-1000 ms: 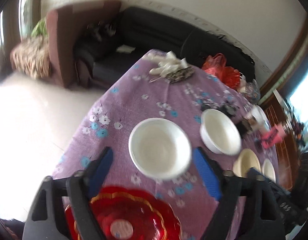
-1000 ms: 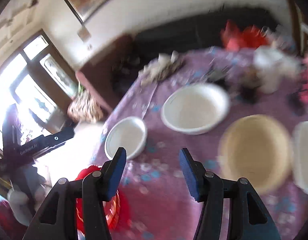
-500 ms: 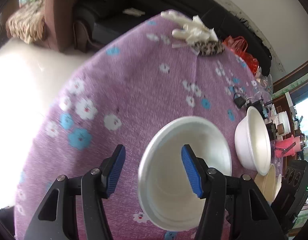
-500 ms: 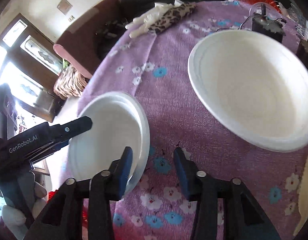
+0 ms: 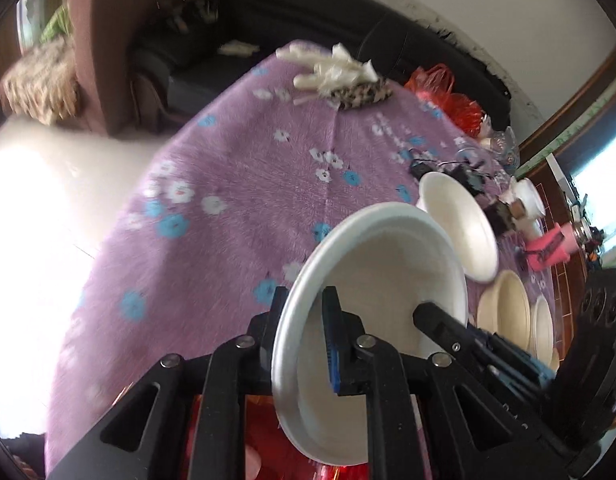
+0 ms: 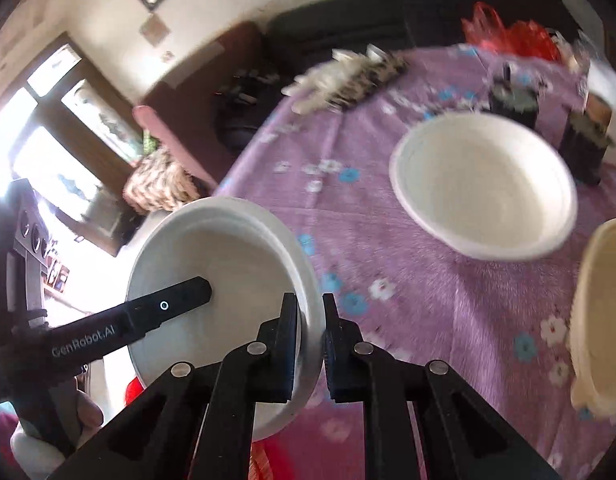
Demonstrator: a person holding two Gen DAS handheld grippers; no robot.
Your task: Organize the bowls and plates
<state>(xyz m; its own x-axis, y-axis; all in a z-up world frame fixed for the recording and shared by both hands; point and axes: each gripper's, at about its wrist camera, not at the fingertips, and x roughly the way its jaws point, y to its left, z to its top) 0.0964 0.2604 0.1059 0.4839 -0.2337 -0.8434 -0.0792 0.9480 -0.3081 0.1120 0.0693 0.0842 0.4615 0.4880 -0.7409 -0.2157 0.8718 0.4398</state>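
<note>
Both grippers clamp the same white bowl, which is tilted above the near part of the purple floral tablecloth. The left gripper has its jaws closed on the bowl's left rim, one finger outside the wall and one inside. The right gripper has its jaws closed on the bowl's right rim in the same manner; in the right wrist view the bowl appears at the near left, with the left gripper's finger reaching into it. A second white bowl rests on the cloth farther off and to the right, apart from the held one. A cream bowl lies at the right edge. A red plate shows beneath the grippers at the near edge. A leopard-print cloth lies at the far end of the table.
</note>
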